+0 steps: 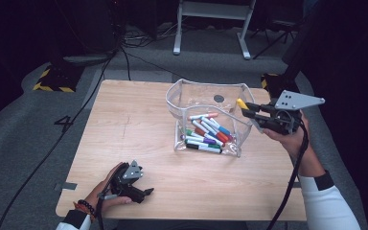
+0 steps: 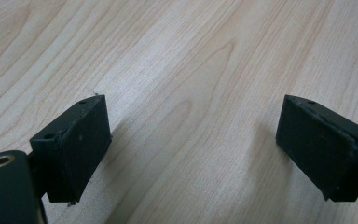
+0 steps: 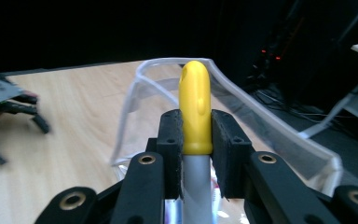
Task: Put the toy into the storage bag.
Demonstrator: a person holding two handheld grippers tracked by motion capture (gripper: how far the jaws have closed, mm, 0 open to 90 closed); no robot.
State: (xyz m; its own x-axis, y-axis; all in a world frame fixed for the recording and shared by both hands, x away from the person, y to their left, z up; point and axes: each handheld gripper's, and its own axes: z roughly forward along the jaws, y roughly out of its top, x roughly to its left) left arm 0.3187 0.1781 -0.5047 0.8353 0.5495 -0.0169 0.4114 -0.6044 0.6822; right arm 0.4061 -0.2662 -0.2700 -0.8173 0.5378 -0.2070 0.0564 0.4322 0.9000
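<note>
1. Right gripper (image 1: pixel 247 111) clamps a yellow-capped marker with a pale grey barrel (image 3: pixel 195 116); jaws pinch it where cap meets barrel.
2. Cap is rounded, glossy, with small dimples; in the right gripper view it points to 12 o'clock.
3. Marker sits at the 3 o'clock rim of the clear soft plastic bin (image 1: pixel 182 91), above the loose coloured markers (image 1: pixel 206 134) inside.
4. Left gripper (image 1: pixel 147 191) rests on the light wooden table (image 1: pixel 124 124) at 7 o'clock, jaws spread wide, holding nothing.
</note>
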